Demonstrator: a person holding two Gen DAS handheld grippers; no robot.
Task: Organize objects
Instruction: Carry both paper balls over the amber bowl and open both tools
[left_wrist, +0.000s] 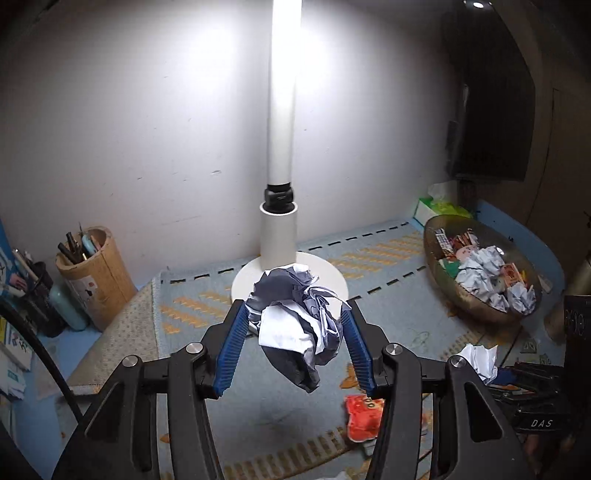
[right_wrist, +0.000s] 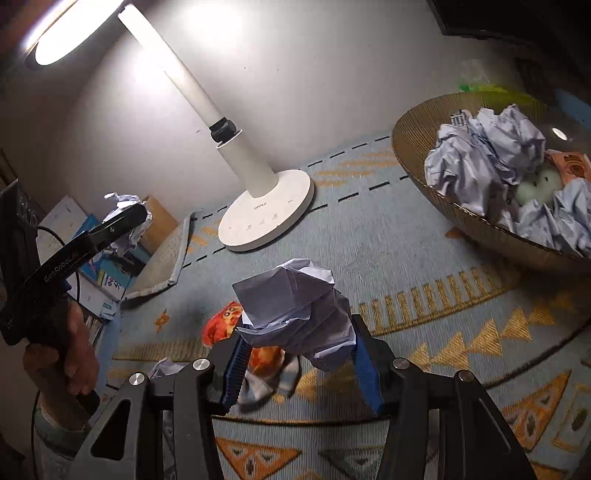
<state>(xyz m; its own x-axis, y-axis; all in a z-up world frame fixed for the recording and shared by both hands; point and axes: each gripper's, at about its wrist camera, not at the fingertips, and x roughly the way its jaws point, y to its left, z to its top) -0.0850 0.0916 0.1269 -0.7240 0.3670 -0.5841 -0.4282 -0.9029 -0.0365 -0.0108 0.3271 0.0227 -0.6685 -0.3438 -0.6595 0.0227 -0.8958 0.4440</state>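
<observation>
My left gripper (left_wrist: 293, 314) is shut on a crumpled paper ball (left_wrist: 295, 328) and holds it above the patterned mat, in front of the lamp base. It shows at the left of the right wrist view (right_wrist: 125, 221) with its paper ball (right_wrist: 127, 210). My right gripper (right_wrist: 299, 332) is shut on another crumpled paper ball (right_wrist: 295, 310), also off the mat; that paper ball shows at the lower right of the left wrist view (left_wrist: 480, 360). A brown bowl (left_wrist: 443, 291) (right_wrist: 417, 147) at the right holds several paper balls and snack packets.
A white desk lamp (left_wrist: 280, 236) (right_wrist: 266, 214) stands at the back middle. An orange snack packet (left_wrist: 364, 419) (right_wrist: 221, 325) lies on the mat (left_wrist: 369, 258) below the grippers. A pen holder (left_wrist: 94, 273) stands at the left, a tissue box (left_wrist: 436, 206) behind the bowl.
</observation>
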